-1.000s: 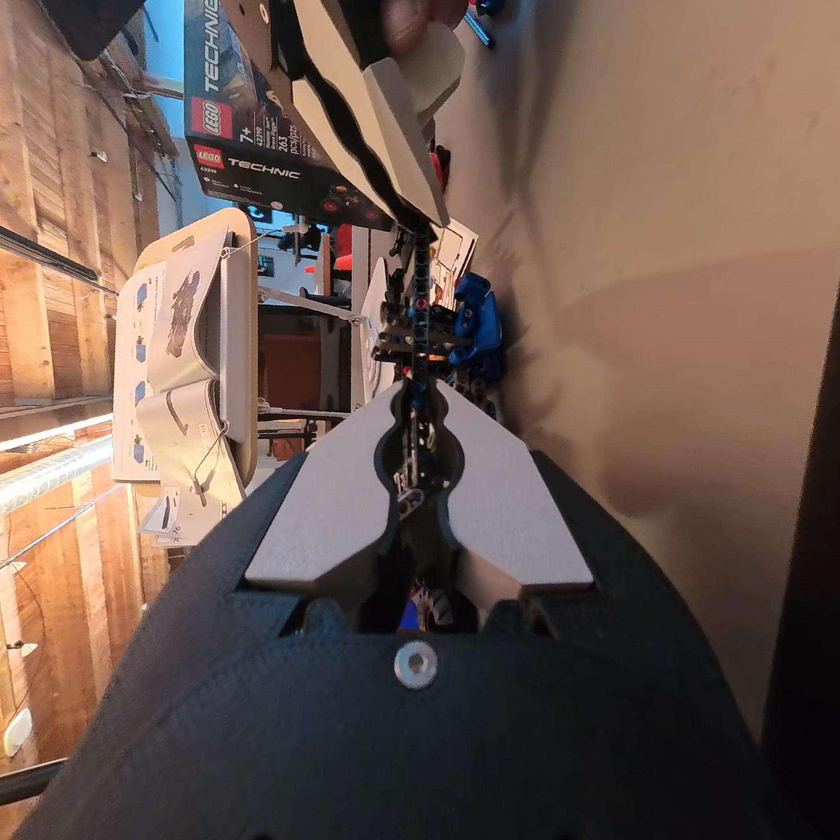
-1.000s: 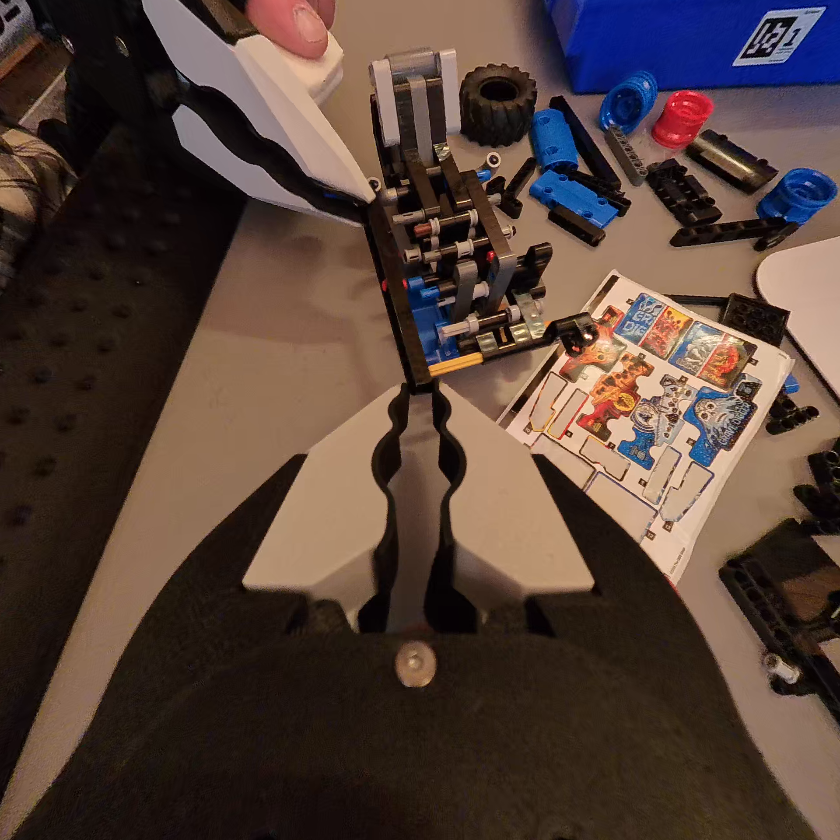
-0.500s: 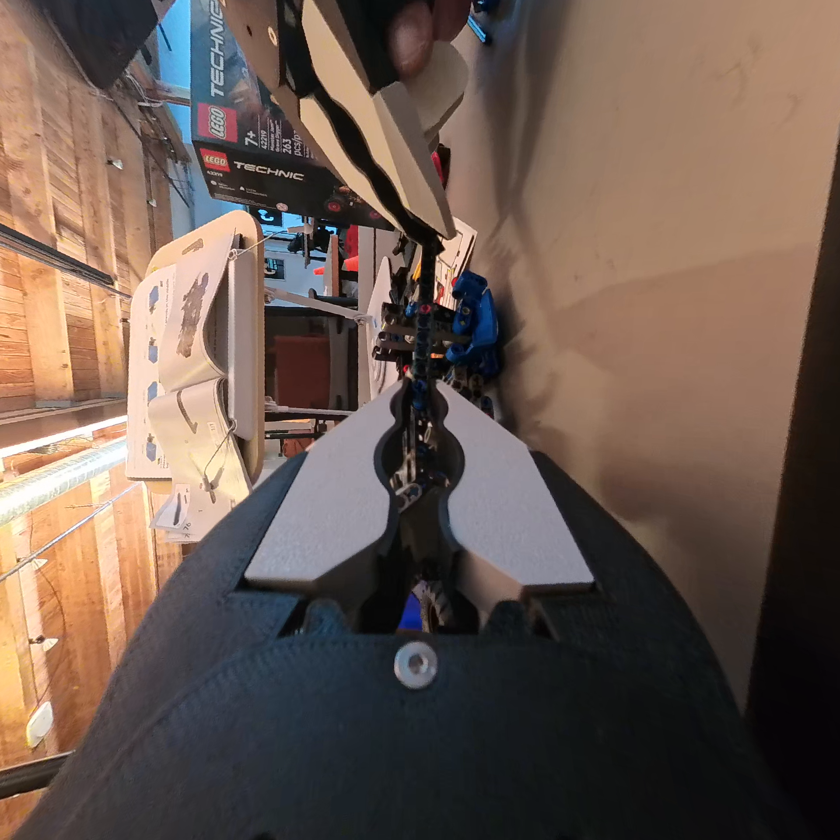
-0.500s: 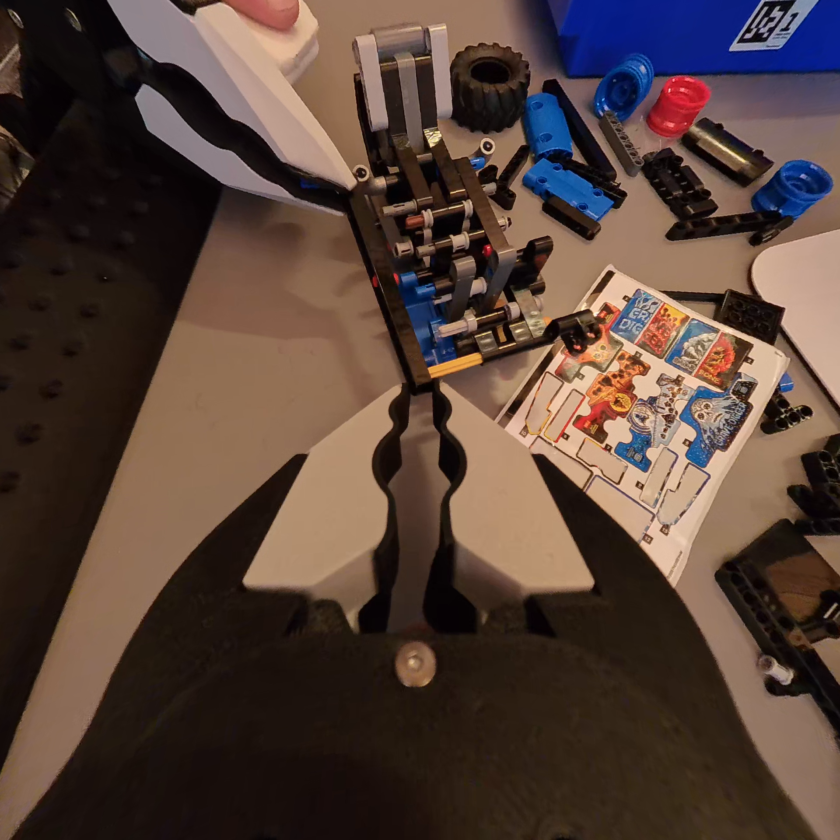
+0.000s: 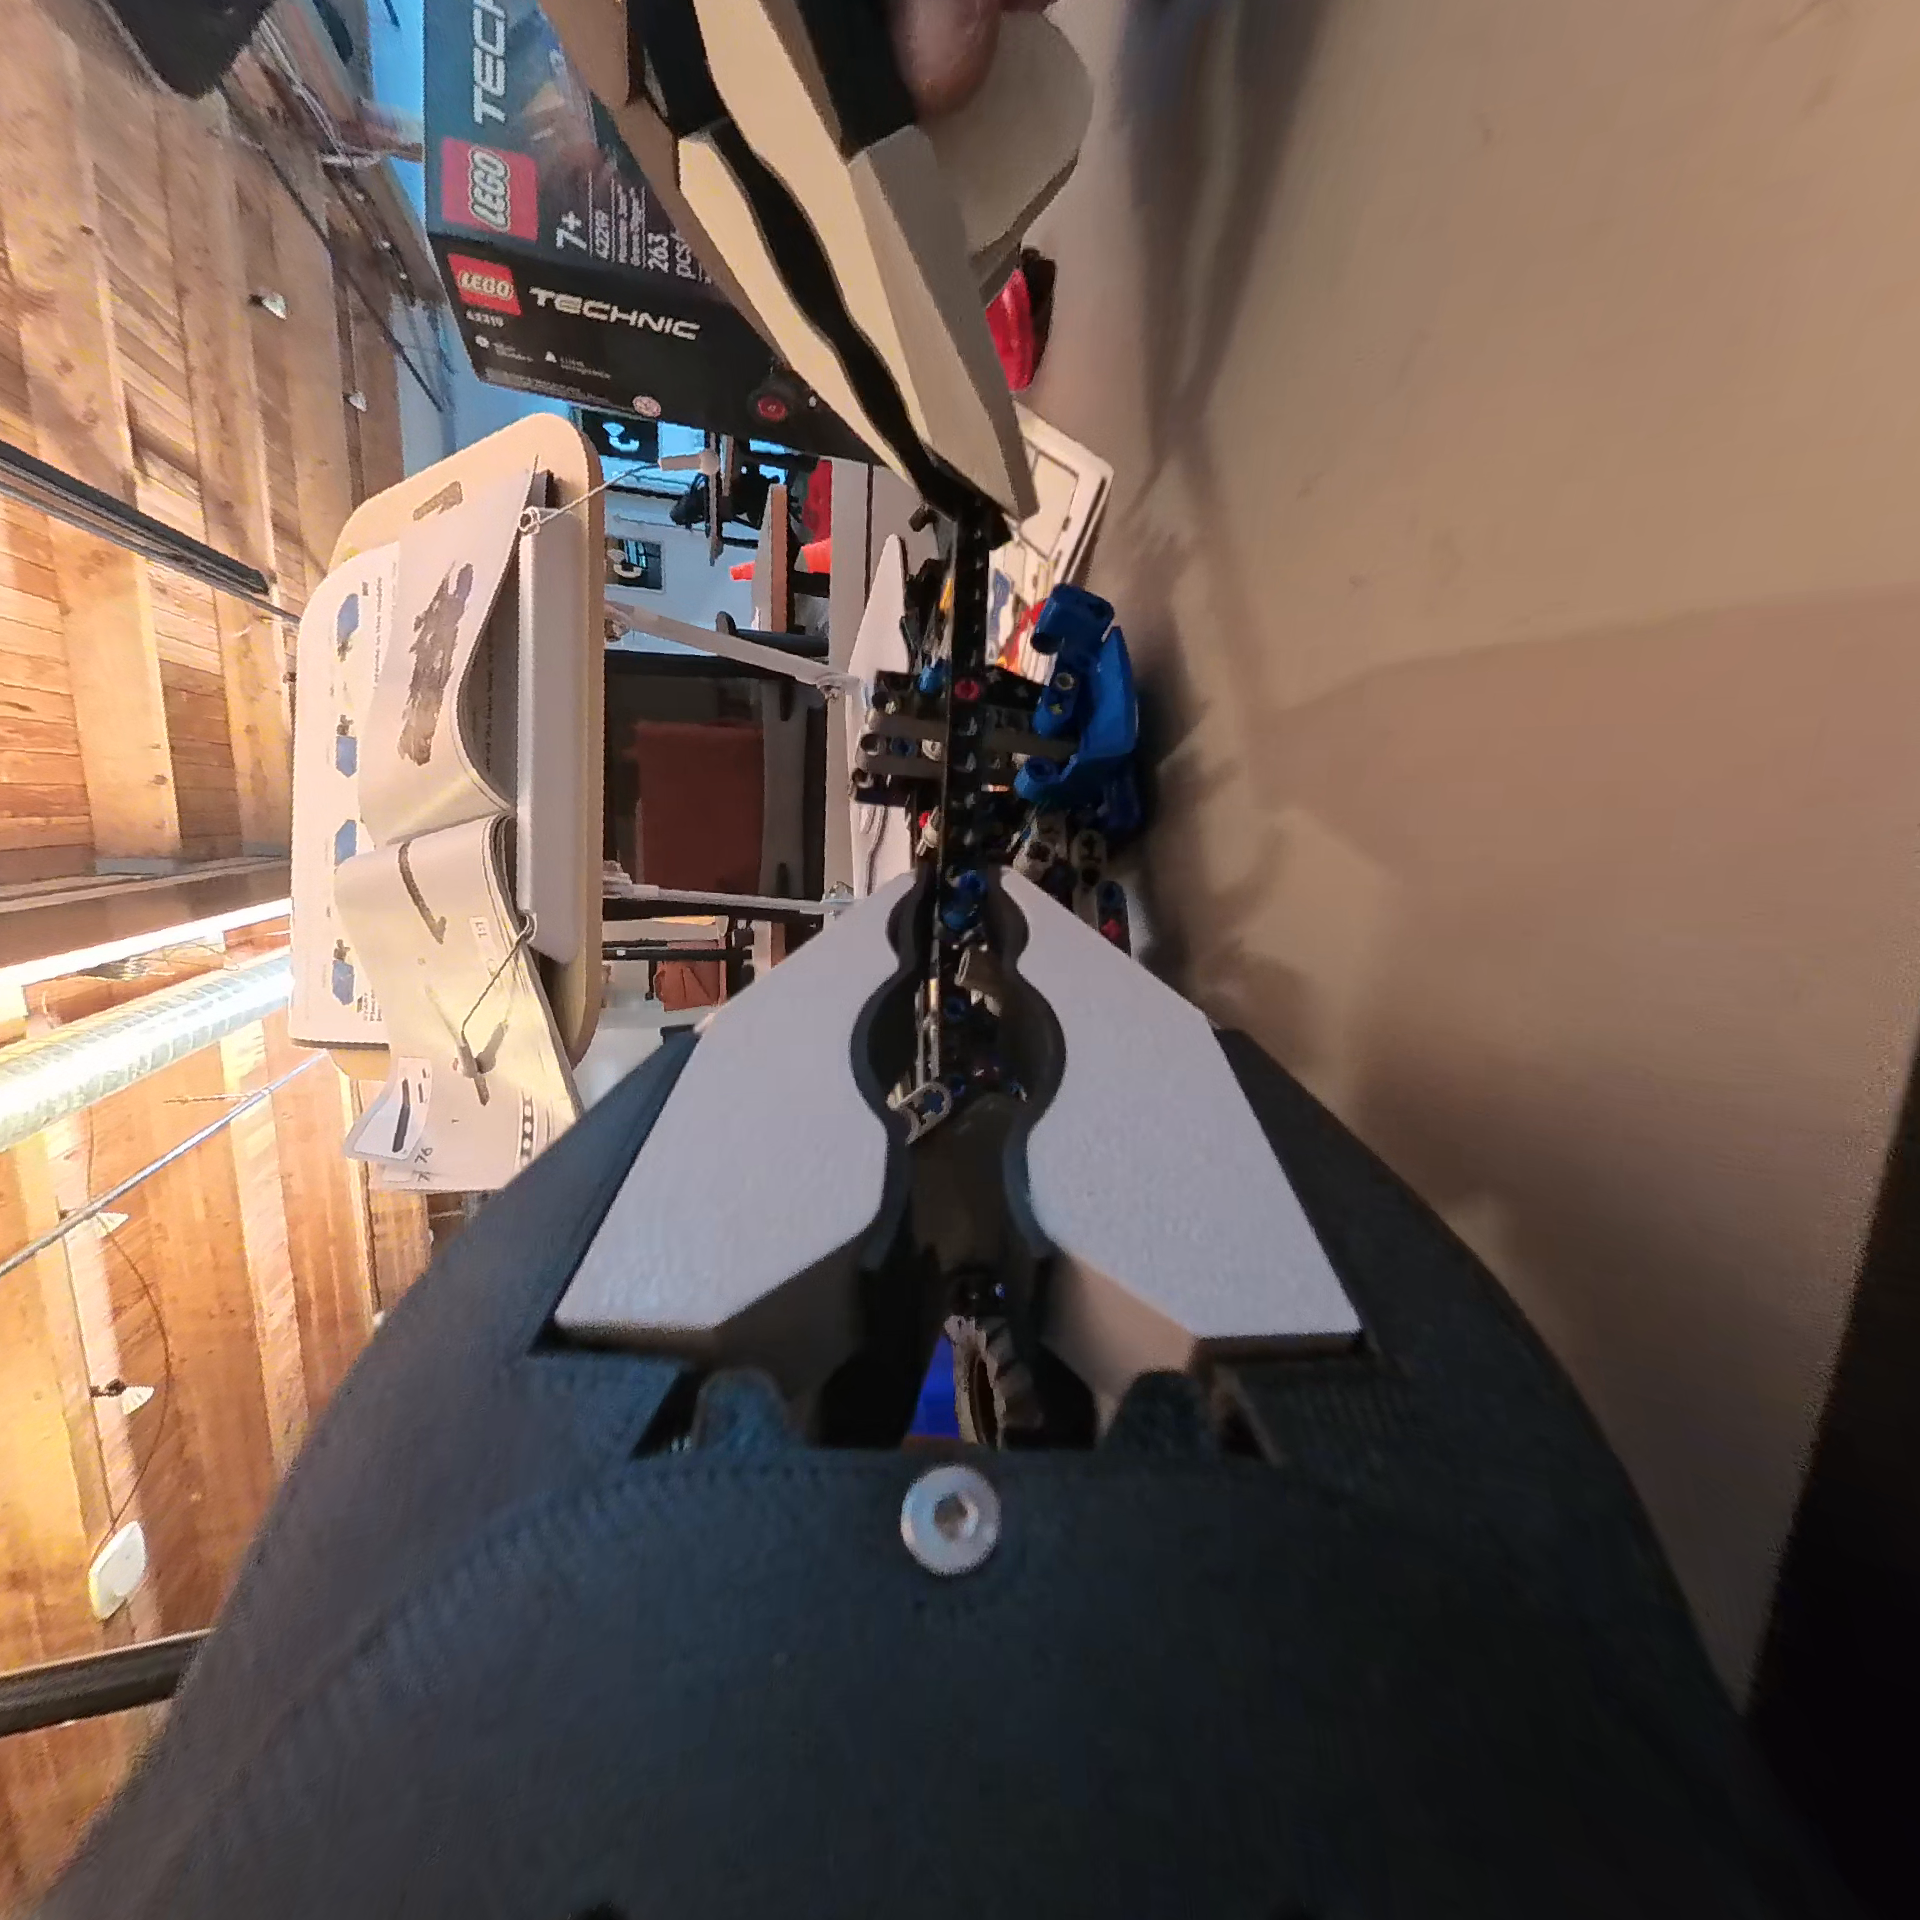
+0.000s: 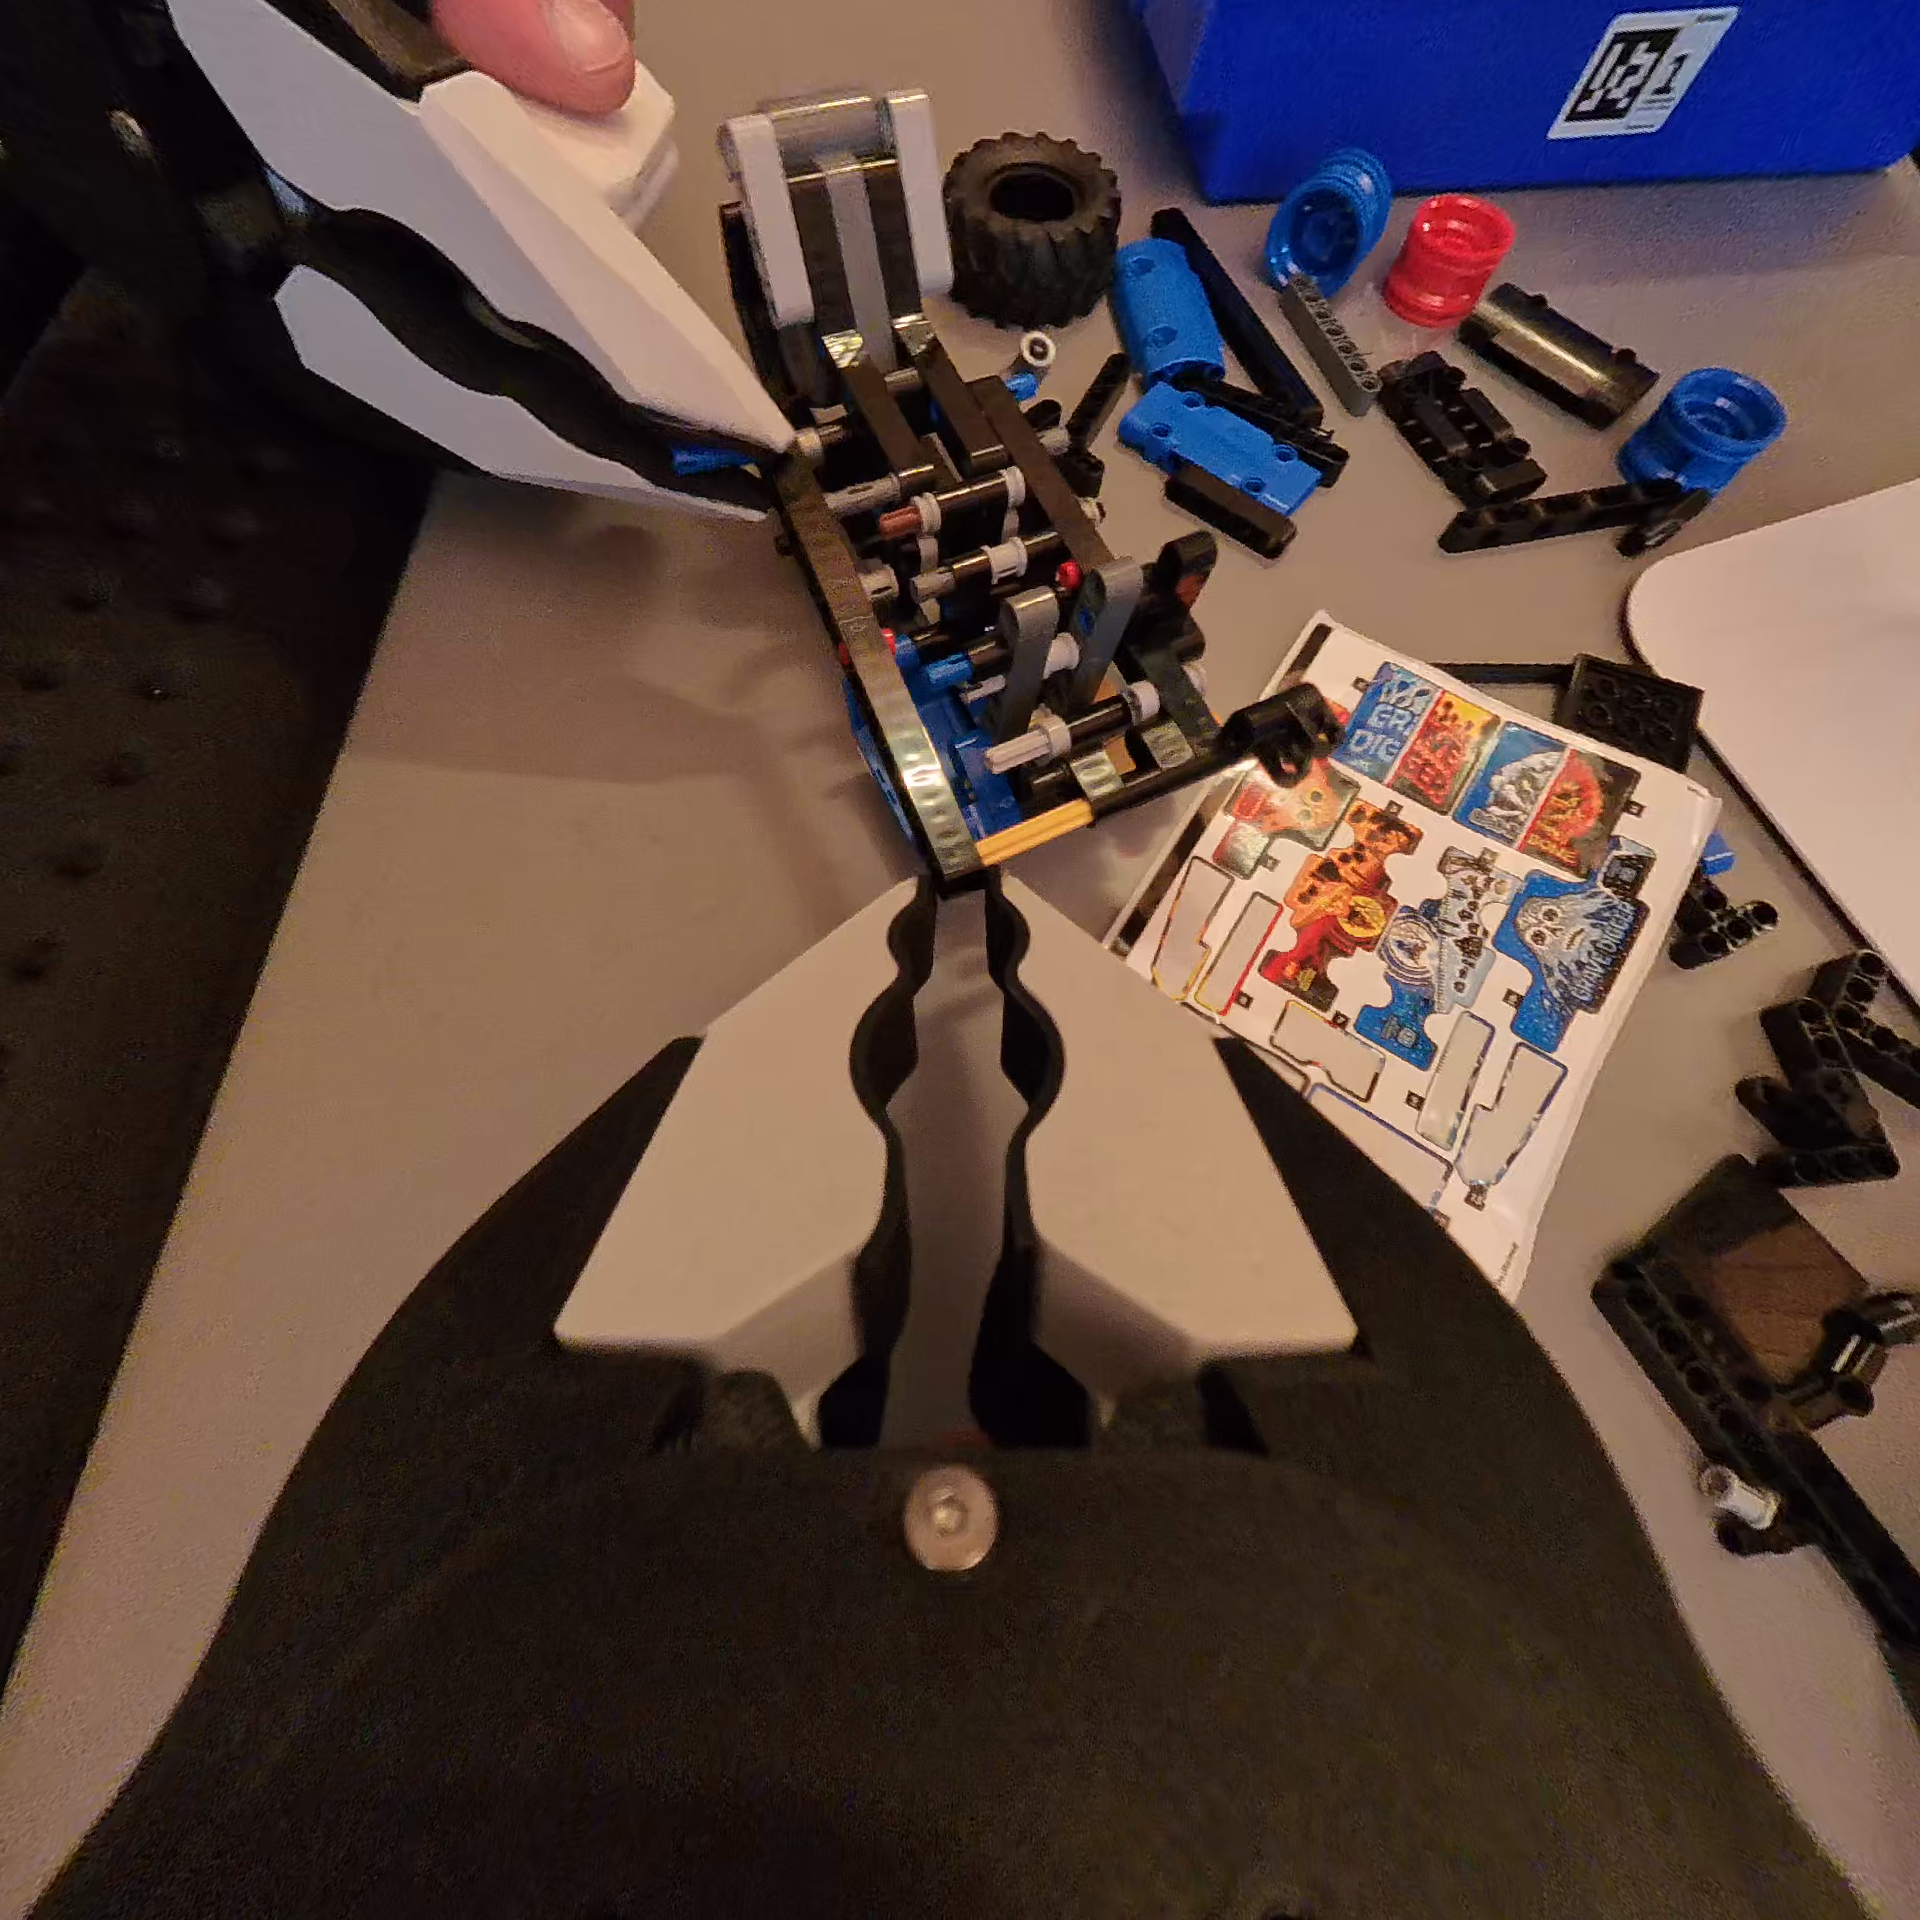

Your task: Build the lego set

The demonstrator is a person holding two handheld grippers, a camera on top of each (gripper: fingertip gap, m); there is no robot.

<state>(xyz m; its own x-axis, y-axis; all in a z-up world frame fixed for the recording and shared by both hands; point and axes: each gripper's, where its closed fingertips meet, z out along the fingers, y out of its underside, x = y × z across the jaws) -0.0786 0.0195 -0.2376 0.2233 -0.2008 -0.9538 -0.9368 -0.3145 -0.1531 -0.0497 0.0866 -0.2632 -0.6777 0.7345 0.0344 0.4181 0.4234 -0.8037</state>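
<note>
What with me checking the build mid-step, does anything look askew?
The half-built chassis appears tipped onto its side rather than flat, pinched between the left gripper and right gripper. Nothing looks broken.

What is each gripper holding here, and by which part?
Both grip the lego chassis by its long black side beam: right gripper at the near end, left gripper partway along.

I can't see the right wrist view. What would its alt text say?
A half-built black and blue Lego chassis stands on a grey table, pinched at its near end by the right gripper and at its far side by the left gripper. Right of it lie a sticker sheet, a black tyre and loose parts.
</note>
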